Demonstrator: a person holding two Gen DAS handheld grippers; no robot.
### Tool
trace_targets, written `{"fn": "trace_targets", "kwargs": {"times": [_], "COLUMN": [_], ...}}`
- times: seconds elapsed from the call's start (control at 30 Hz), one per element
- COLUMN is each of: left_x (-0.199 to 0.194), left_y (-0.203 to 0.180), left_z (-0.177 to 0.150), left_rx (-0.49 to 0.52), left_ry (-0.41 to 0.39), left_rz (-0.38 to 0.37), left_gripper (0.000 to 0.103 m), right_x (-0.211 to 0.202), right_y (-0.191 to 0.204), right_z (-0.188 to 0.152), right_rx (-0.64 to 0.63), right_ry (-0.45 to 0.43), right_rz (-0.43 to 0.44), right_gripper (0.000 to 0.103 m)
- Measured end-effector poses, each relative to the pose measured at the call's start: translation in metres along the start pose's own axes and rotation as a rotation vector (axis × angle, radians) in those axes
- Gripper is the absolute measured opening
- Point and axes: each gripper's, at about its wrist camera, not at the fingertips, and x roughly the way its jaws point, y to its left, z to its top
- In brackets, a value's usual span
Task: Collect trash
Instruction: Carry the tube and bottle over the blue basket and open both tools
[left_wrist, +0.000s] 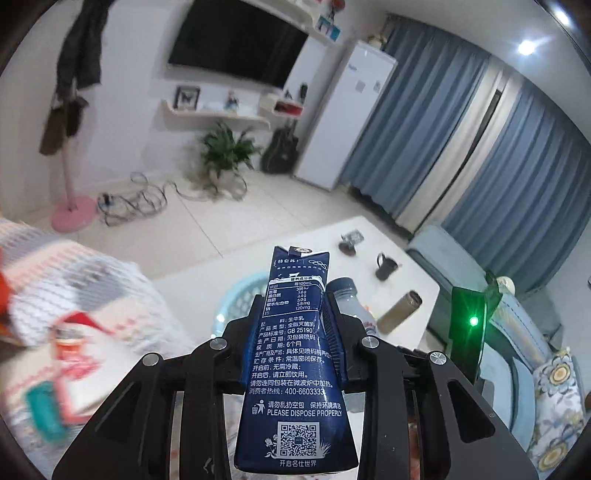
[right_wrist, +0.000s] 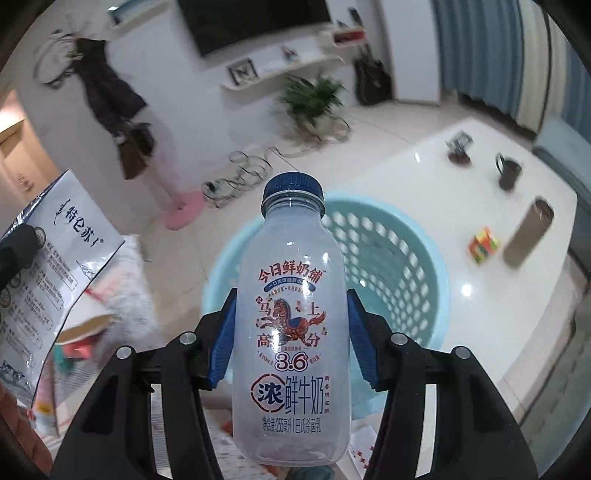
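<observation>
My left gripper is shut on a flattened dark blue milk carton and holds it in the air. The carton also shows at the left edge of the right wrist view. My right gripper is shut on an empty clear milk bottle with a blue cap, held upright. The bottle's top shows just right of the carton in the left wrist view. A light blue perforated basket stands on the white table below and behind the bottle; its rim peeks out in the left wrist view.
On the white table lie a tan thermos, a colourful cube, a dark mug and a small dark item. A paper cup and clutter lie at the left. A sofa is to the right.
</observation>
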Motion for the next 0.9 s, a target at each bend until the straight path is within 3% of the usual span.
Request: {"fn": "trace_targets", "kwargs": {"times": [0.2, 0.4, 0.47, 0.53, 0.9], "left_x": [0.059, 0.076, 0.08, 0.079, 0.036], "left_y": [0.008, 0.013, 0.013, 0.013, 0.01], "left_z": [-0.014, -0.024, -0.024, -0.027, -0.037], "left_rx": [-0.038, -0.055, -0.055, -0.061, -0.033], "left_ry": [0.097, 0.144, 0.149, 0.148, 0.104], "left_rz": [0.01, 0.017, 0.013, 0.011, 0.013], "left_gripper": [0.03, 0.03, 0.034, 0.05, 0.058], "right_x": [0.037, 0.052, 0.053, 0.051, 0.027], "right_y": [-0.032, -0.043, -0.045, -0.048, -0.044], "right_z": [-0.01, -0.013, -0.013, -0.014, -0.018], "right_rx": [0.053, 0.087, 0.096, 0.109, 0.113], "right_ry": [0.083, 0.112, 0.115, 0.116, 0.085], "right_rz": [-0.022, -0.025, -0.034, -0.043, -0.033], "right_gripper": [0.052, 0.053, 0.053, 0.053, 0.054]}}
